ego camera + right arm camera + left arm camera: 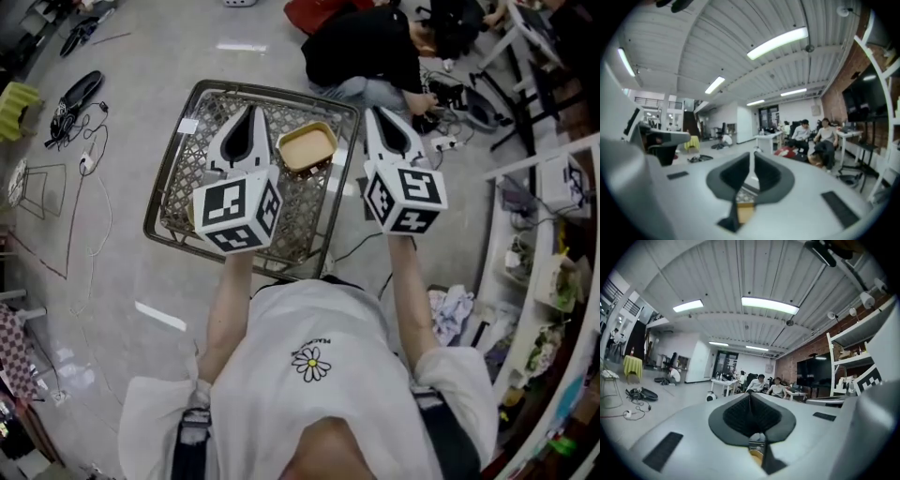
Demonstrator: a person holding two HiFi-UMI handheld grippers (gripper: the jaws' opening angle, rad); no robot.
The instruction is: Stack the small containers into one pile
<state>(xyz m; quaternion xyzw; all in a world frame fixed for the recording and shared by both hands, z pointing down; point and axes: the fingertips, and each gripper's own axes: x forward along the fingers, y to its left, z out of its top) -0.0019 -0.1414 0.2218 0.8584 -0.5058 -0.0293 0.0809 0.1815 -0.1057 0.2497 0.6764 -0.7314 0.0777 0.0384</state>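
Nearest, at 6 o'clock in the head view, is the person's white shirt, with both bare forearms reaching up toward 12. The left gripper has its jaws pressed together along one line and holds nothing. In the left gripper view only the room shows past the tips. The right gripper is nearly closed. In the right gripper view a thin slit stays between the jaws, and nothing is in it.

Both grippers are held above a wire basket. The left one and its marker cube cover the middle of the basket. The right one overhangs the basket's edge at 3 o'clock. The tan container lies in the basket, showing between the two grippers, just right of the left jaws and in full sight. No gripper touches it. A tan patch shows under each pair of jaws in the gripper views.

Cables trail over the floor at 9 o'clock, with black shoes and a yellow stool toward 10. White shelves full of clutter stand at 3 o'clock. A person in black crouches at 1 o'clock, just beyond the basket. Farther off, in the gripper views, people sit at tables below strip lights, with a brick wall at 3 o'clock.
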